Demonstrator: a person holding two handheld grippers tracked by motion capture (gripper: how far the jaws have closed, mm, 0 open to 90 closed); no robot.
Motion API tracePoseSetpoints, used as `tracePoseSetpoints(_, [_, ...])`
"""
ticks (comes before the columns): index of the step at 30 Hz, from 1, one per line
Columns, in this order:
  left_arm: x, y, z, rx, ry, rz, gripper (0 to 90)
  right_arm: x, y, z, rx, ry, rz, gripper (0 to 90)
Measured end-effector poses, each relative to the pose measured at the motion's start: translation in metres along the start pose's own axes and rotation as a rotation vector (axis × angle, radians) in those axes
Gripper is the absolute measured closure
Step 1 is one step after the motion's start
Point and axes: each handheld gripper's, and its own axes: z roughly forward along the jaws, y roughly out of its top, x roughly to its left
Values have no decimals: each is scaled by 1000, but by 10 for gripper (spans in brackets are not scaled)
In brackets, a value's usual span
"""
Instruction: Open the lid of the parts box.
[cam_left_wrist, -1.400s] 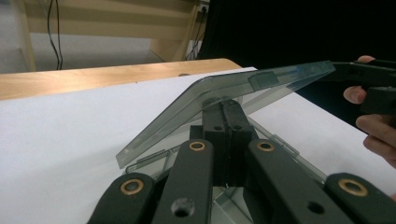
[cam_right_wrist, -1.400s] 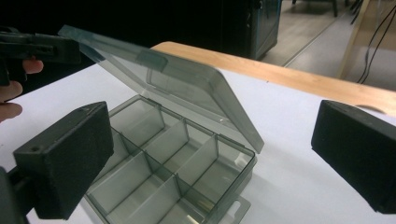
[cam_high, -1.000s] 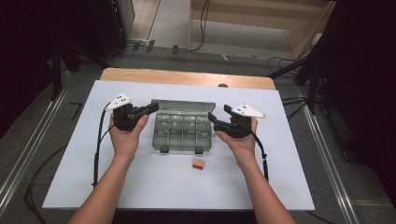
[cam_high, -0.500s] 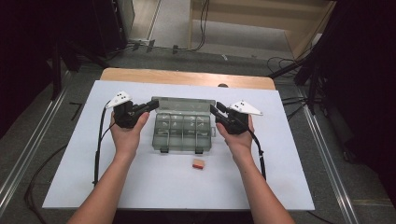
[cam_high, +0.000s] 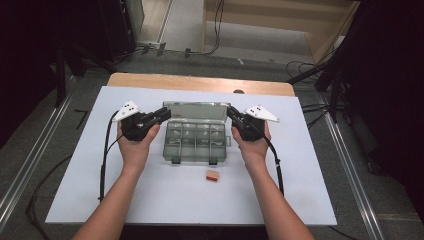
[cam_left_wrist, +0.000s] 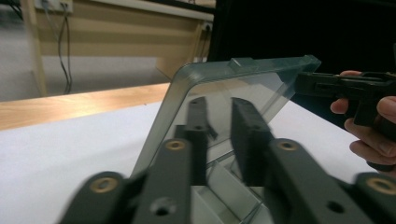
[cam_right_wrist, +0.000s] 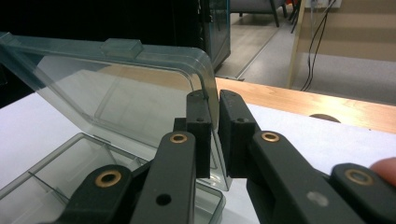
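A clear grey compartment box (cam_high: 195, 142) sits mid-table with its lid (cam_high: 195, 107) raised. My left gripper (cam_high: 167, 114) is at the lid's left edge. In the left gripper view the lid (cam_left_wrist: 261, 84) stands between the jaws of that gripper (cam_left_wrist: 222, 135), which have just been opening; a gap shows and the pads do not press. My right gripper (cam_high: 231, 111) is at the lid's right edge. In the right gripper view its jaws (cam_right_wrist: 214, 109) have just been closing and pinch the edge of the lid (cam_right_wrist: 116, 88). The box base (cam_right_wrist: 70, 179) lies below.
A small orange-brown block (cam_high: 212, 175) lies on the white table top (cam_high: 325, 165) in front of the box. A wooden strip (cam_high: 200, 82) runs along the far edge. Cables trail from both grippers toward the near edge; dark stands and floor cables surround the table.
The right gripper has moved in and farther up the table to the lid's right edge and closed on it. The left gripper has stayed at the lid's left edge.
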Motion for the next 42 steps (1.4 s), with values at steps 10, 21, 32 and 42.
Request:
tracePoseSetpoints(10, [14,-6,7,51,73,-31,0,-4,4,5,5,10,40,820])
tracePoseSetpoints(21, [24,-6,27,126,154,-4,491,-9,11,14,25,1,45,829])
tracePoseSetpoints(32, [23,-10,44,152,210,61,712,-15,18,25,48,-1,70,836])
tracePoseSetpoints(42, [26,-11,53,169,250,29,817,-18,20,32,56,-5,73,838])
